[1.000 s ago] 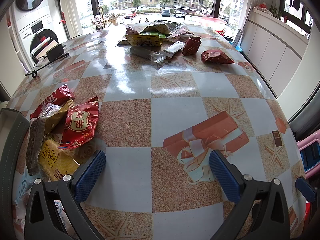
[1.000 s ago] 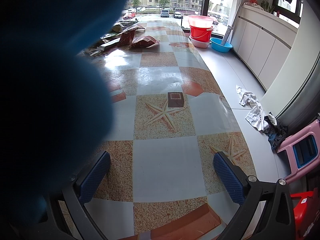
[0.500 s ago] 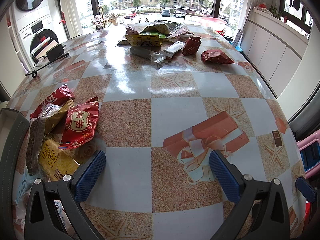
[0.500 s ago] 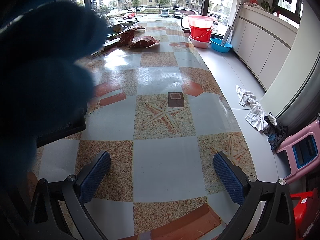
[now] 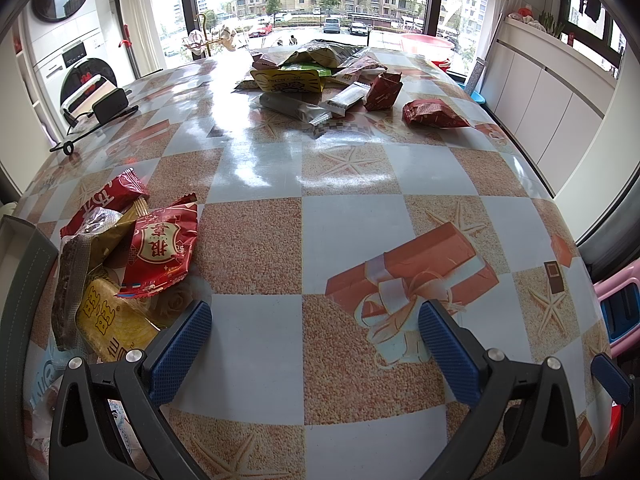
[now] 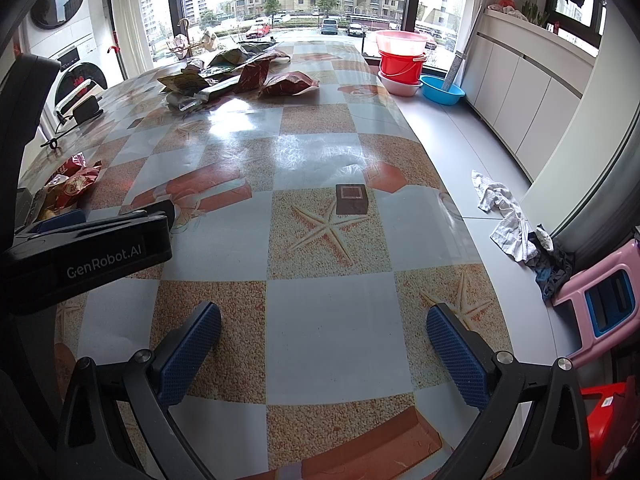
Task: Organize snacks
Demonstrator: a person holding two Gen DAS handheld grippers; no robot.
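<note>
Over the checkered tablecloth (image 5: 256,240), the left gripper (image 5: 316,340) and right gripper (image 6: 324,344) hover, jaws spread, empty; snack packets (image 5: 160,248) at ten o'clock.

The dark blue blur that covered the left side of the right wrist view a second ago, and half of it a moment later, is gone. There the left gripper (image 6: 80,216) now shows plainly, its black body lying over the table (image 6: 320,320), and the near snacks (image 6: 68,188) show beyond it.
</note>
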